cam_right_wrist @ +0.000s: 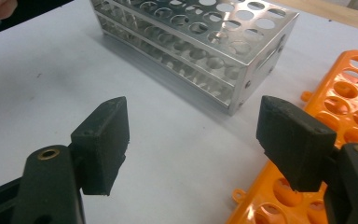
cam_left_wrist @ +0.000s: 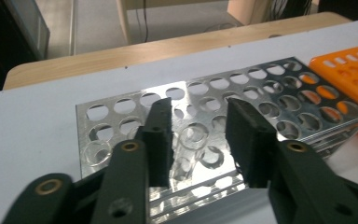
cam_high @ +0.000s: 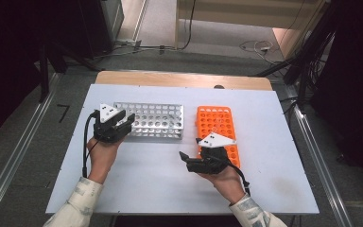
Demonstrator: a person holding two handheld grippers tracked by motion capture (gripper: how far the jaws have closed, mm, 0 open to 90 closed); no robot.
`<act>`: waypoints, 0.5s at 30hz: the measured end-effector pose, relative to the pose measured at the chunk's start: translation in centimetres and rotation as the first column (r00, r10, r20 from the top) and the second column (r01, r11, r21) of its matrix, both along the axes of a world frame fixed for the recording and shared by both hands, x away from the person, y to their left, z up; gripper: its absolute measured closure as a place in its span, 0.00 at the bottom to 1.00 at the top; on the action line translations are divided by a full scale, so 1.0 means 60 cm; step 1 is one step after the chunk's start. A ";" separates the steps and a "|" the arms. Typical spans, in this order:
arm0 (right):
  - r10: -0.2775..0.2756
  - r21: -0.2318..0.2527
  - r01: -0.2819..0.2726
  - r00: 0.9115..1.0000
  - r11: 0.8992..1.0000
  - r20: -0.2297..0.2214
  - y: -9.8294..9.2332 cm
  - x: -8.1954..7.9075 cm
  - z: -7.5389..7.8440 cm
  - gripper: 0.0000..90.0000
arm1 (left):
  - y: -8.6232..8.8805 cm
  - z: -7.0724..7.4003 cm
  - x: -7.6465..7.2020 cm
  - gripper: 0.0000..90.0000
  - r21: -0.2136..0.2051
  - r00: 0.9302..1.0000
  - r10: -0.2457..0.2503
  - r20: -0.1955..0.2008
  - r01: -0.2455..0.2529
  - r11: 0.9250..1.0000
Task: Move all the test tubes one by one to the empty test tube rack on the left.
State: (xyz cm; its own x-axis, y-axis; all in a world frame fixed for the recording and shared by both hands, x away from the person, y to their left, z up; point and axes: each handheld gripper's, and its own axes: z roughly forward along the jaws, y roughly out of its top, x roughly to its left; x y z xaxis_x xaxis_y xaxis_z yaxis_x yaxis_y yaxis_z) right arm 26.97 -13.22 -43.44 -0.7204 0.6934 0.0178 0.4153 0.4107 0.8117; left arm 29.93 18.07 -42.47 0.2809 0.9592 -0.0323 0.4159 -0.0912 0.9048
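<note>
Clear glass, seemingly a test tube (cam_left_wrist: 192,142), stands in the metal rack (cam_left_wrist: 279,100) between your left claw's (cam_left_wrist: 200,140) parted jaws; lifting crookedly could snag it. Your right claw (cam_right_wrist: 205,149) gapes empty beside the orange rack (cam_right_wrist: 354,98).

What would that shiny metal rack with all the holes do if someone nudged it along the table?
The metal rack looks like stiff sheet metal in stacked layers, so it would probably slide as one piece without bending. It sits low and wide on the white table, so tipping seems unlikely. Being mostly holes, it is probably light for its size, and the smooth tabletop may let it skid easily.
</note>
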 end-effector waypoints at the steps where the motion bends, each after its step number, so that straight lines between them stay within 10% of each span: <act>1: -0.005 0.000 0.005 1.000 1.000 0.002 -0.004 0.001 0.000 0.27 | -0.002 0.003 -0.003 0.59 -0.002 1.000 -0.001 0.007 0.001 1.000; 15: -0.091 0.013 0.091 0.996 0.996 0.010 -0.060 0.013 0.004 0.27 | -0.023 0.013 -0.017 0.24 -0.015 1.000 0.003 -0.006 -0.003 1.000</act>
State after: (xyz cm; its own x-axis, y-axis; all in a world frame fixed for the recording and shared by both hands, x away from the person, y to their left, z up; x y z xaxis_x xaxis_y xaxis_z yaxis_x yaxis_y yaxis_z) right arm 27.73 -16.82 -43.21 -0.6542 0.7561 0.0194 0.4416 0.3611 0.8213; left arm 28.89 16.69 -41.71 0.2777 0.9594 -0.0488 0.4218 -0.0761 0.9035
